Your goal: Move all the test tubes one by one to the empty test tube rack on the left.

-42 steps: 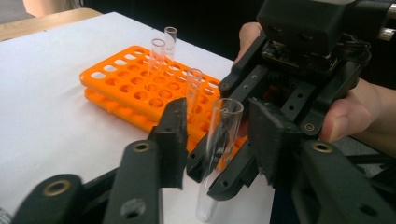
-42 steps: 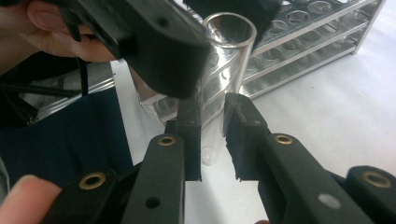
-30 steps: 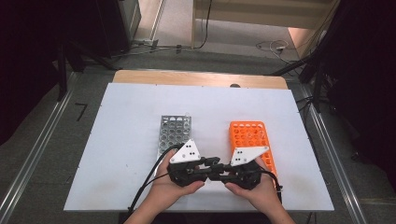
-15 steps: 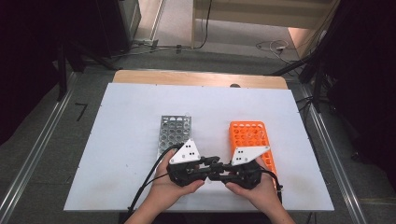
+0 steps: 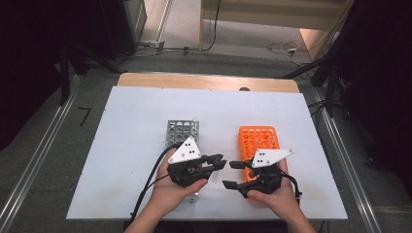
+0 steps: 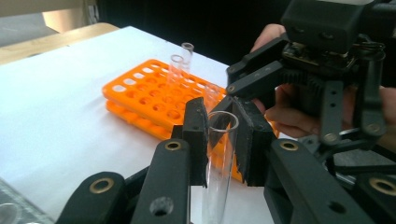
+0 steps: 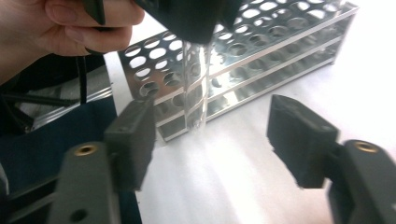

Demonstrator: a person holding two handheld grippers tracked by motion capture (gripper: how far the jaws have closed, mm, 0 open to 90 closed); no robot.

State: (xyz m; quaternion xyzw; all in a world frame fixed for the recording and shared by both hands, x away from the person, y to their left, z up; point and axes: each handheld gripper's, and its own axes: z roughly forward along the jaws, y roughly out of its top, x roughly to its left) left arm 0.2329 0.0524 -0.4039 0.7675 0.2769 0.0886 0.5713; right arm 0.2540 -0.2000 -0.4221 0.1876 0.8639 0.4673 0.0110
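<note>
My left gripper is shut on a clear empty test tube, holding it upright near its open rim. In the high view the left gripper points right, just in front of the grey metal rack. My right gripper faces it from the right with its jaws spread open. In the right gripper view the tube hangs between and beyond my right gripper's open jaws, apart from both pads. The orange rack lies behind the right hand and holds two clear tubes.
The metal rack has several empty holes and stands right behind the hanging tube. The white table top has free room at the left and far side. Its wooden edge runs along the back. Cables trail from both grippers towards the person.
Both hands stay almost in place at the table's front. The right gripper's jaws now stand open beside the left gripper's tip.
</note>
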